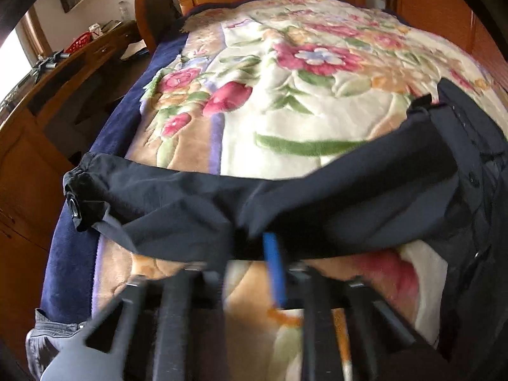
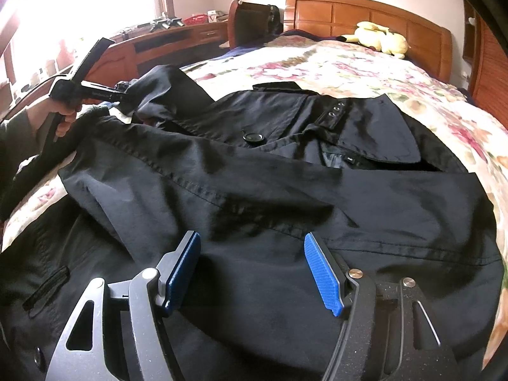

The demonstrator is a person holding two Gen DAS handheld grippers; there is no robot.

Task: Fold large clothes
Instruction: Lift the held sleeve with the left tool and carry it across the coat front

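A black trench coat (image 2: pixel 285 190) lies spread on the floral blanket (image 2: pixel 349 66) of a bed. One sleeve (image 1: pixel 190 203) stretches across the left wrist view, its buttoned cuff (image 1: pixel 74 209) at the left bed edge. My left gripper (image 1: pixel 250 244) is blurred, and its jaws stand close together on the near edge of that sleeve. In the right wrist view a hand (image 2: pixel 63 120) holds the left gripper (image 2: pixel 125 96), which pinches the raised sleeve at the far left. My right gripper (image 2: pixel 254 254) hovers open over the coat's body, with nothing between its blue pads (image 2: pixel 324 276).
A yellow plush toy (image 2: pixel 381 39) rests by the wooden headboard (image 2: pixel 365 16). A wooden desk (image 1: pixel 63 73) with clutter and a chair (image 1: pixel 152 12) line the bed's left side. A grey garment (image 1: pixel 47 336) lies at the bed's near left corner.
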